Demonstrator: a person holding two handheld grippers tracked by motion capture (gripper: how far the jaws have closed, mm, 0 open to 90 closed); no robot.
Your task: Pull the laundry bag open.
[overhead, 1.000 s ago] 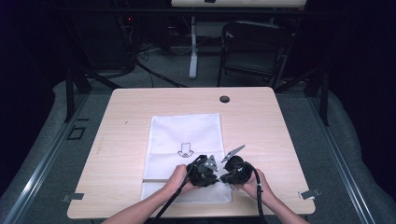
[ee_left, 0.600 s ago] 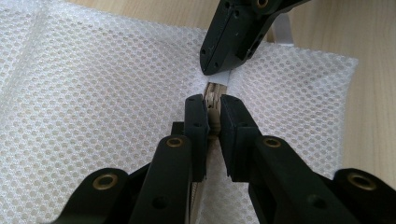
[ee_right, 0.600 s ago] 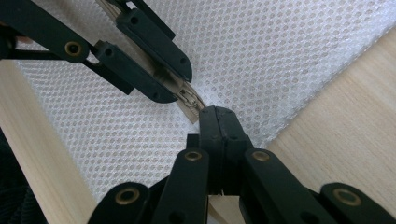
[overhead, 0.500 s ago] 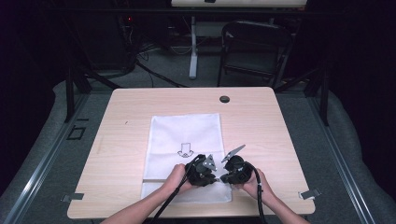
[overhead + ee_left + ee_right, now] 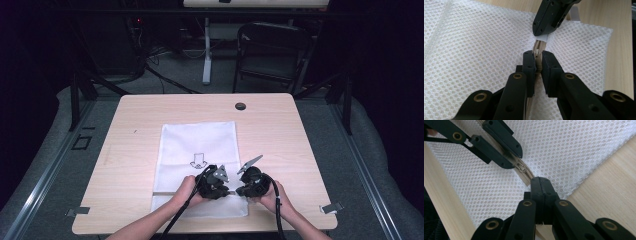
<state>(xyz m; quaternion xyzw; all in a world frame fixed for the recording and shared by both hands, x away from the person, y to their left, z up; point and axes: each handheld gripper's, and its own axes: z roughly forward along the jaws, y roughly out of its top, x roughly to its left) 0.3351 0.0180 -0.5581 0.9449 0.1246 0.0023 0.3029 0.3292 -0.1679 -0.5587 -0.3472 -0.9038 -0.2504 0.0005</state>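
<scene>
White mesh bag (image 5: 197, 165) is lying flat on the wooden table (image 5: 130, 130), its near end directly under both tools. Beige zipper (image 5: 524, 171) is running along that end, between the two sets of jaws.

Left gripper (image 5: 537, 61) is being held closed on the zipper; in the left gripper view its jaws are clamped on the beige tape, close to the slider. In the right gripper view that same tool is being seen from the far side, pressing on the slider area. Right gripper (image 5: 539, 181) is pinched fully together on the zipper's end, where a small white tab (image 5: 543, 38) is showing just ahead of the left jaws.

Step judged in hand: the zipper is being worked, one tool pulling while the other anchors. To be done well, the anchored end should be kept taut and low to the table, and the pull should be kept in line with the zipper, so mesh is not being dragged into the teeth. Whether the slider pull itself is being gripped cannot be told.

Pose: in the high view both hands are being held close together, forearms converging from the near edge, grippers angled inward and down, tips almost meeting.
</scene>
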